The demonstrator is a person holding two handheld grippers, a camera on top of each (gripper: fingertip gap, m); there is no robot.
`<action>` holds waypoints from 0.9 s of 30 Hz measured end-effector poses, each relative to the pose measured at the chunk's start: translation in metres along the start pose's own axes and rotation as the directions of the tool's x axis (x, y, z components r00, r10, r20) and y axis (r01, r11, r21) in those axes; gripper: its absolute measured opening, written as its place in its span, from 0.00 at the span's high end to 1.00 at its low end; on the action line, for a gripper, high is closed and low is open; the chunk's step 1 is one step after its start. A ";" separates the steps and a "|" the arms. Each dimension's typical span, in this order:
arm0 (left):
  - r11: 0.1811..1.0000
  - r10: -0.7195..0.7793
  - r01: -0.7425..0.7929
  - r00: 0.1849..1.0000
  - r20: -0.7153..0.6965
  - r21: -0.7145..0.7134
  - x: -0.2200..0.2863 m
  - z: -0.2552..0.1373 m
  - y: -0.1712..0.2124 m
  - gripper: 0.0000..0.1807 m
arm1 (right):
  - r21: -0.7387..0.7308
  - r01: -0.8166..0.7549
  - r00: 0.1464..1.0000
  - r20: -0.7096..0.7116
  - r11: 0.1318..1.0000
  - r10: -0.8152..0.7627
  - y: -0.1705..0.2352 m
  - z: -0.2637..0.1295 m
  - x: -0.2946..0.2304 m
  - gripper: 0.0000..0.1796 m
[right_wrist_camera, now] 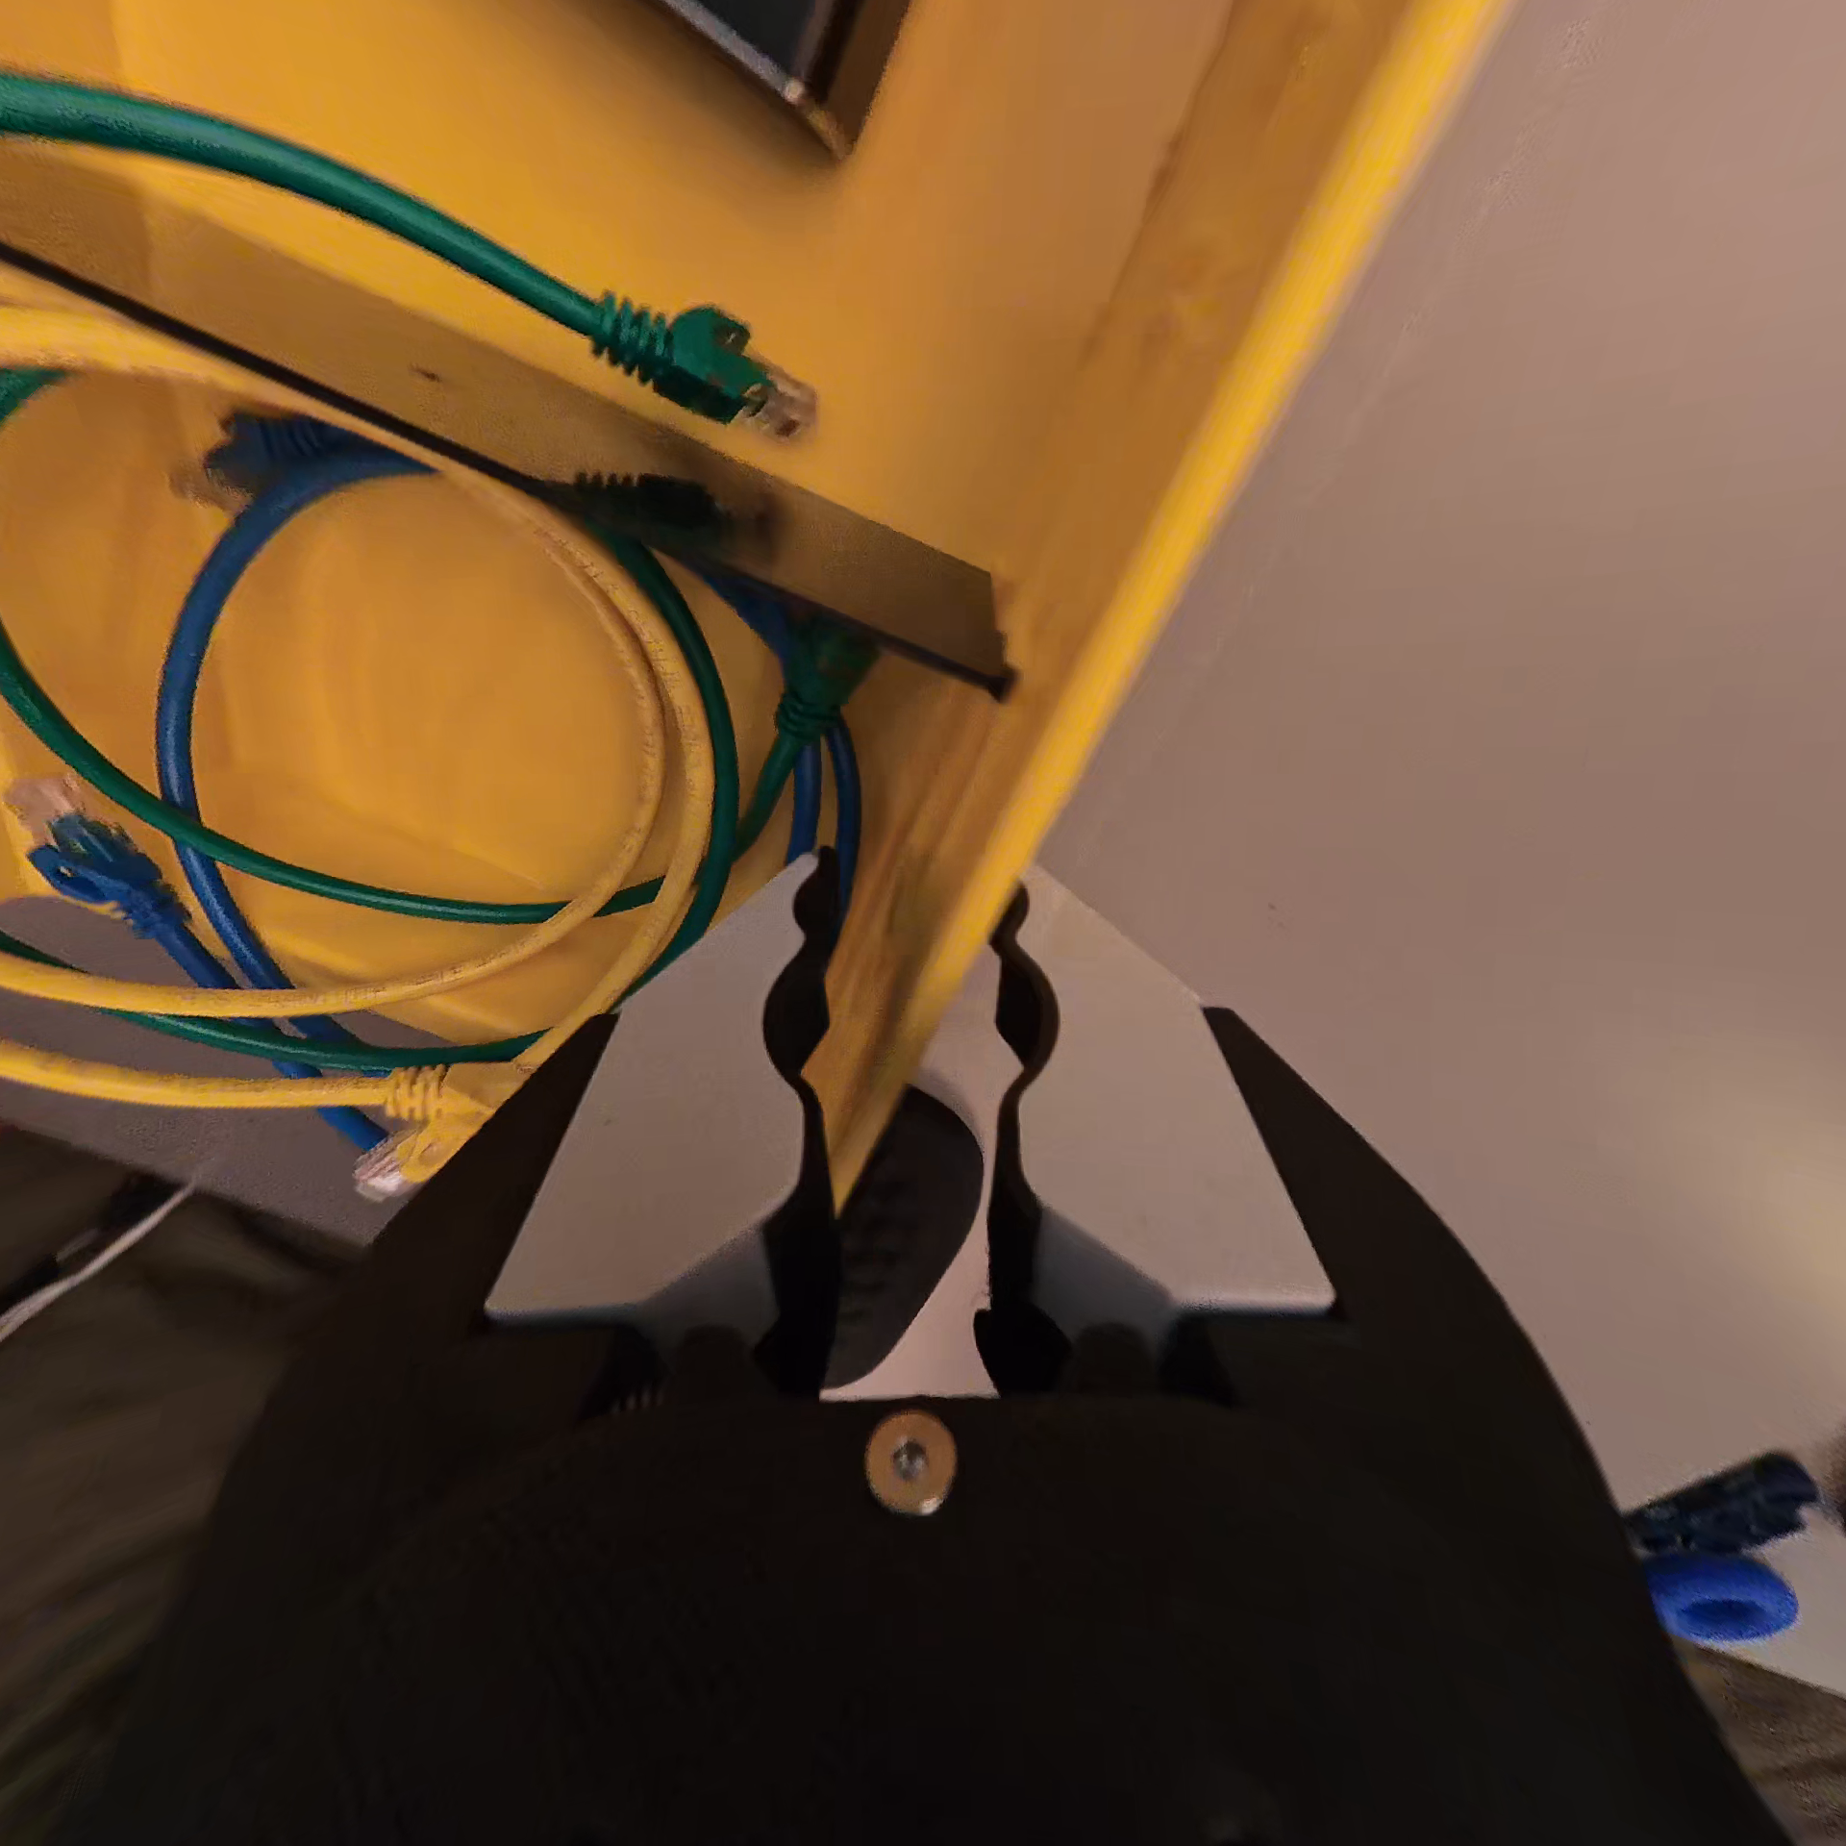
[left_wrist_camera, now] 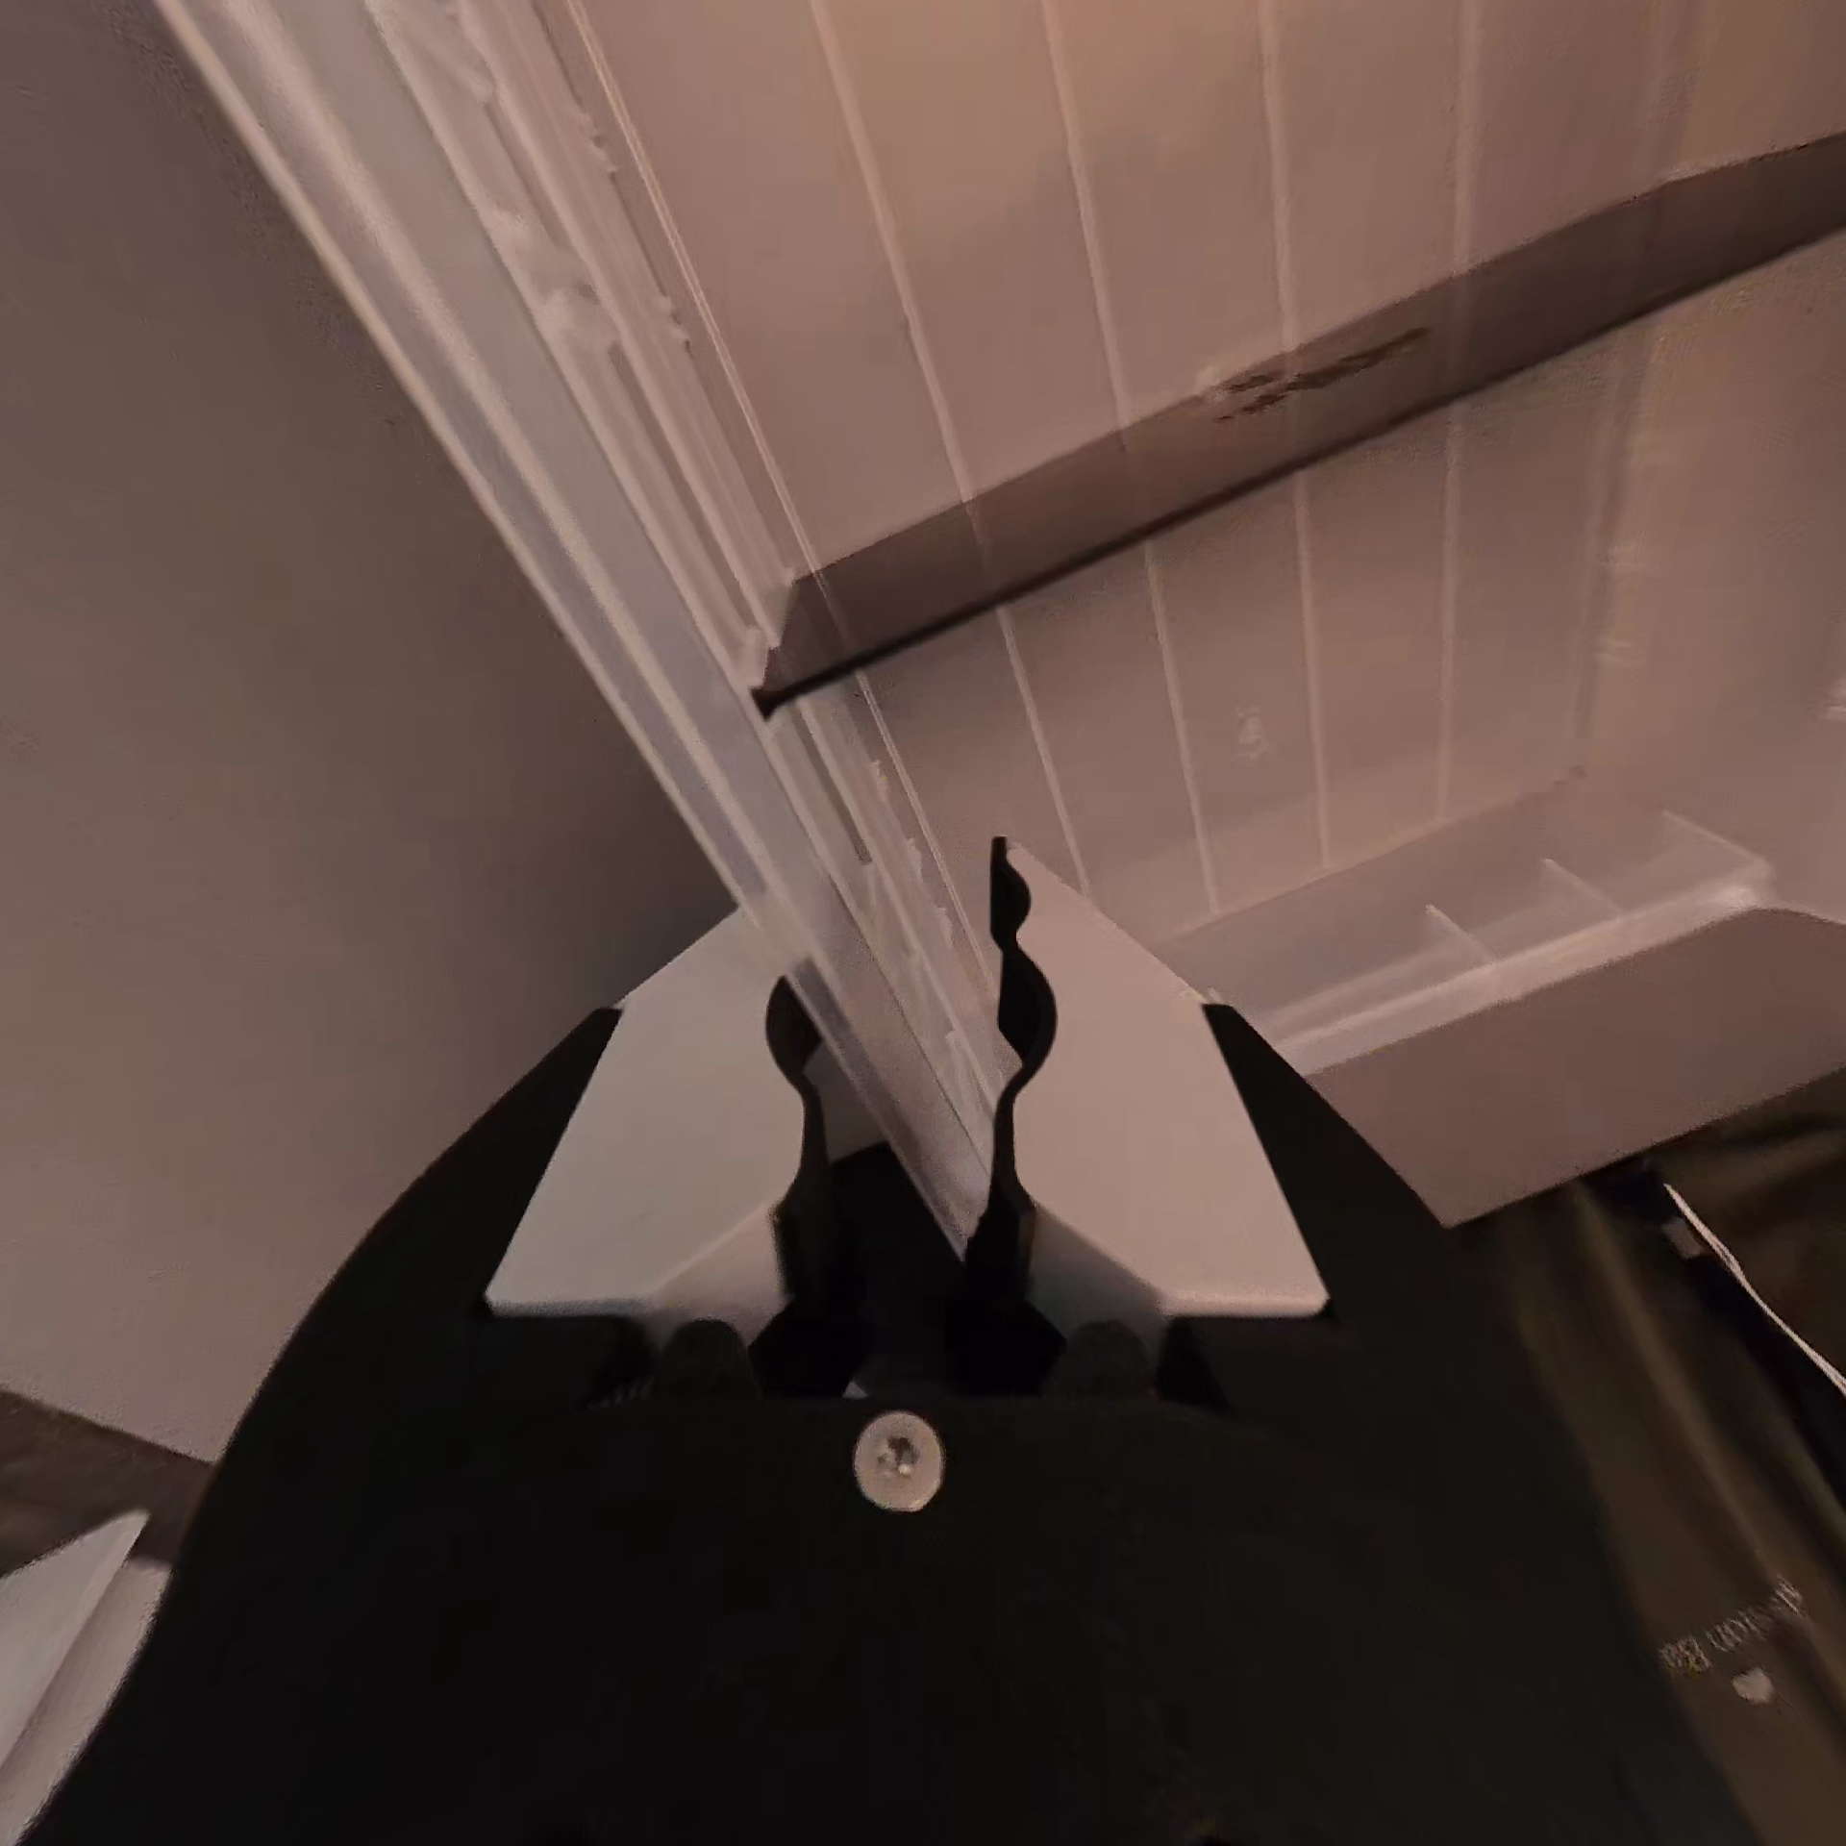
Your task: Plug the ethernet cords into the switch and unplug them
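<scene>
In the right wrist view, green (right_wrist_camera: 400, 210), blue (right_wrist_camera: 190, 679) and yellow (right_wrist_camera: 639, 799) ethernet cords lie coiled inside a yellow box (right_wrist_camera: 999, 250). A thin black shelf (right_wrist_camera: 859, 589) crosses the box. Loose plugs show: green (right_wrist_camera: 719, 365), blue (right_wrist_camera: 100, 869), yellow (right_wrist_camera: 420, 1129). A dark-framed object (right_wrist_camera: 789, 60) sits at the top; I cannot tell if it is the switch. My right gripper (right_wrist_camera: 914, 889) is shut on the box's yellow side edge (right_wrist_camera: 1199, 559). My left gripper (left_wrist_camera: 894, 929) is shut on a white frame edge (left_wrist_camera: 619, 519). No cords show in the left wrist view.
The left wrist view shows a white slatted back panel (left_wrist_camera: 1099, 250), a dark shelf (left_wrist_camera: 1199, 469) and a white divided tray (left_wrist_camera: 1498, 959). A plain wall (right_wrist_camera: 1548, 599) is to the right of the box. A blue roll (right_wrist_camera: 1718, 1598) lies at the lower right. My right fingertips sit around 45 cm from my left ones.
</scene>
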State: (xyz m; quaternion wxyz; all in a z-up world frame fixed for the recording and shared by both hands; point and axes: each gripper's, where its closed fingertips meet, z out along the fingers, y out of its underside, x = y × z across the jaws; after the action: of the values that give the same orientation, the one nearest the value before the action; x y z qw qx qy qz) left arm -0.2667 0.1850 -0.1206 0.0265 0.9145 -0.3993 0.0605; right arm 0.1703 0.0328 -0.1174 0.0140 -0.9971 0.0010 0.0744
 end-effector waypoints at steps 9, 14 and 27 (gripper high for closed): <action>0.826 -0.058 0.065 0.998 -0.031 0.560 -0.014 -0.118 -0.017 0.80 | 0.708 0.308 0.943 -0.139 0.635 -0.302 -0.067 -0.137 -0.153 0.70; 0.581 0.024 0.011 0.999 -0.031 0.814 0.006 -0.187 -0.029 0.80 | 0.561 0.348 0.831 0.185 0.751 -0.524 -0.084 -0.066 -0.280 0.50; 0.523 0.125 -0.024 0.991 -0.049 0.852 0.030 -0.203 -0.021 0.78 | 0.009 0.049 0.975 0.216 0.999 -0.050 -0.092 0.049 -0.276 0.70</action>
State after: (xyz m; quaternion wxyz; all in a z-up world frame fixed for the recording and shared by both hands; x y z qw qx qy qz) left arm -0.2492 0.1973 0.0850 -0.4038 0.7893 -0.3559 0.2953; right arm -0.1096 0.1262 -0.1227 0.0177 -0.9829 -0.0250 0.1818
